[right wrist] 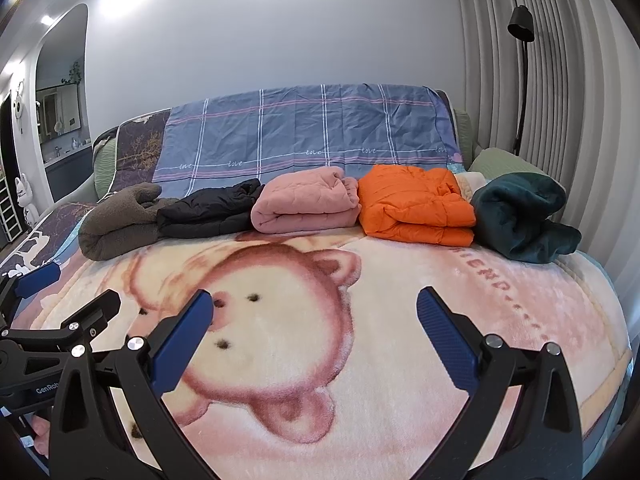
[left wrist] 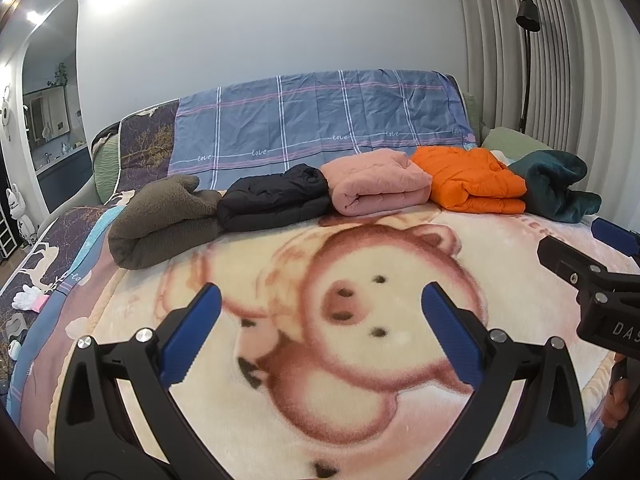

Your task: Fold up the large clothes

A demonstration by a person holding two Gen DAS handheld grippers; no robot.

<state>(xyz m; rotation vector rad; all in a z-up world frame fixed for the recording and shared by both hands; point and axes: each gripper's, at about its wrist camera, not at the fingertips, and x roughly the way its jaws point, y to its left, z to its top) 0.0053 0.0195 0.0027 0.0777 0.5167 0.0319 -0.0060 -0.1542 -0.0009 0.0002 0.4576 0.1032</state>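
Broadly, by size:
Bed cover: a plush fleece blanket (left wrist: 400,400) with a large cartoon bear print spreads over the mattress; its front stretch lies bare, which I judge is kept as the folding surface.
Headboard drape: a blue-grey checked sheet (left wrist: 320,112), thin and creased, hangs behind the row of clothes.
Task's things: five bulky garments sit in a line along the far edge of the blanket, each touching or just beside its neighbour, well apart from both grippers; likely parked there to keep the working area free.
Olive fleece (left wrist: 160,224): nubby pile, rolled into a loose fat bundle at the left end.
Teal plush garment (right wrist: 520,220): velvety, slumped and only roughly doubled at the right end.
Orange puffer jacket (right wrist: 416,208): shiny quilted shell, folded into a squarish slab.
Pink quilted piece (left wrist: 376,188): matte, folded over with a rounded front edge.
Black puffer (left wrist: 272,200): dark, puffy, folded low and long.
Left gripper (left wrist: 320,336): blue ribbed pads spread wide, holding nothing, above the bear print.
Right gripper (right wrist: 312,340): fingers likewise spread apart and empty, poised side by side with the left.
Stage: judging by the row, most folding looks done; which garment comes next I cannot tell.
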